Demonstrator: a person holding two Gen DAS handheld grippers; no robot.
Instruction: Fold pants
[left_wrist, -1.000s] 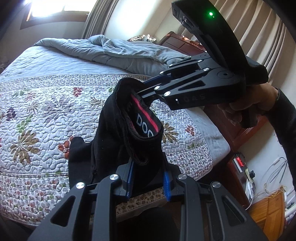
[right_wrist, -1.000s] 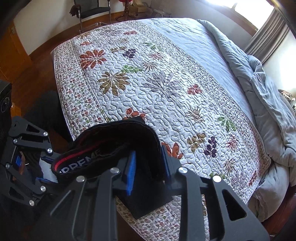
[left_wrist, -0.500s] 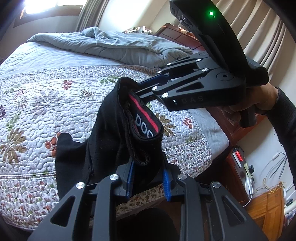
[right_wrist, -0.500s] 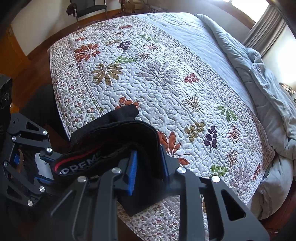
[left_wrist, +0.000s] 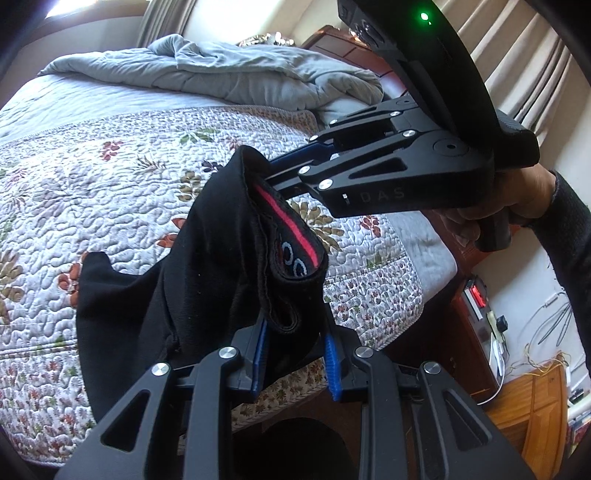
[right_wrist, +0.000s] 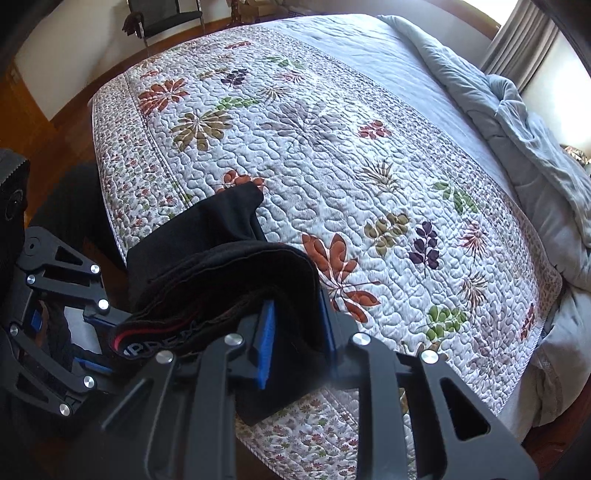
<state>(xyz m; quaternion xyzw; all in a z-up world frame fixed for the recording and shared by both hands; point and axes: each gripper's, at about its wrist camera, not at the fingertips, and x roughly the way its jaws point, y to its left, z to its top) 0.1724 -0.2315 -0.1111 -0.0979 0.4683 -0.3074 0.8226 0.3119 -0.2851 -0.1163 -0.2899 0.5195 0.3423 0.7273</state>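
Observation:
The black pants (left_wrist: 207, 280) hang bunched between my two grippers above the near edge of the bed. Their waistband (left_wrist: 299, 247) shows a red stripe and white letters. My left gripper (left_wrist: 293, 354) is shut on one end of the waistband. My right gripper (right_wrist: 297, 336) is shut on the other end, and it shows in the left wrist view (left_wrist: 280, 168) just beyond the cloth. The pants (right_wrist: 221, 258) drape down onto the quilt, with one leg end (right_wrist: 240, 195) lying on it. The lower part of the pants is hidden behind the bed edge.
The bed has a floral quilt (right_wrist: 332, 147) and a crumpled grey duvet (left_wrist: 240, 74) at the far end. A wooden nightstand (left_wrist: 476, 314) with cables stands by the bed side. A chair (right_wrist: 162, 18) stands on the wooden floor beyond the foot.
Both grippers have moved further over the bed with the waistband held between them. More of the pant leg now lies on the quilt.

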